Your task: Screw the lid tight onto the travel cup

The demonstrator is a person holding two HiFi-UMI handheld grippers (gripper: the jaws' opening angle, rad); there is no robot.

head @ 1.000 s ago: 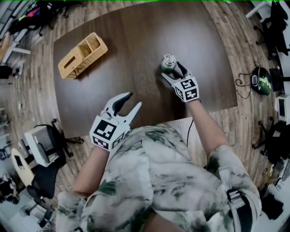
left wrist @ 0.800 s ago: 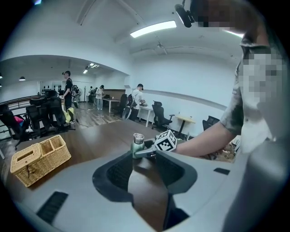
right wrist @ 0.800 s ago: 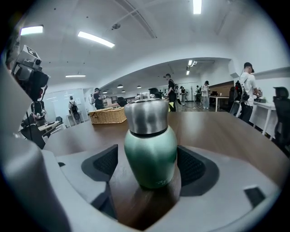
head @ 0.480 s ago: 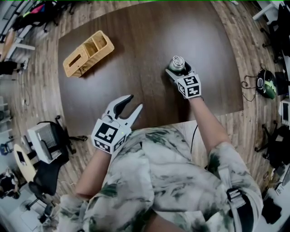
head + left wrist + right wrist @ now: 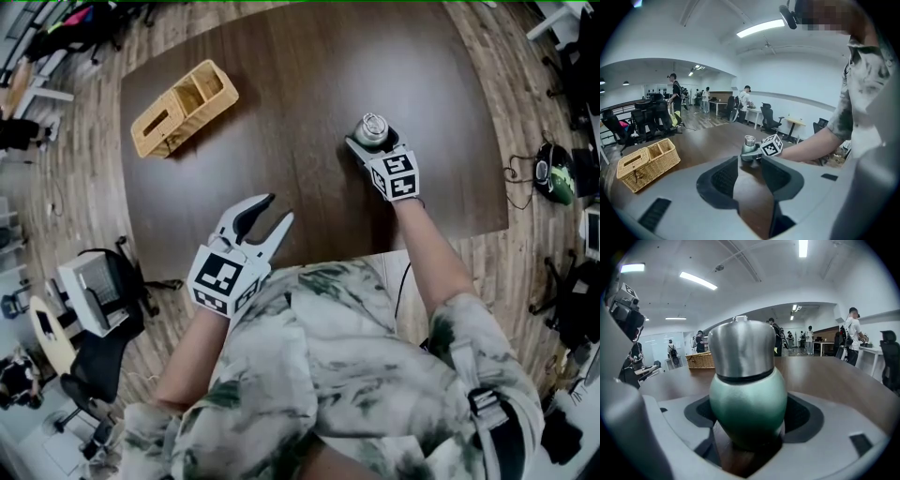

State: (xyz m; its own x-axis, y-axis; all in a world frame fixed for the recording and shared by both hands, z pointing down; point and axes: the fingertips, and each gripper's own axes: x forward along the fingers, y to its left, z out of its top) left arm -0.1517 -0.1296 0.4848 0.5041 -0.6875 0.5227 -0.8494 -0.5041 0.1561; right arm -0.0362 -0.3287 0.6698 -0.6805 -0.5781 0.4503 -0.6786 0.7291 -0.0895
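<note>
Travel cup (image 5: 747, 401), belly clamped in right gripper (image 5: 367, 145); left gripper (image 5: 277, 207) agape, empty: best seats squarely on lid (image 5: 740, 348), then twists.

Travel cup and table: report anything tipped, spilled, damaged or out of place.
Nothing stands out. The cup stands upright on the table, its lid sitting straight, gripped by the right gripper. The basket sits upright near the far left corner. No spill or damage shows.
</note>
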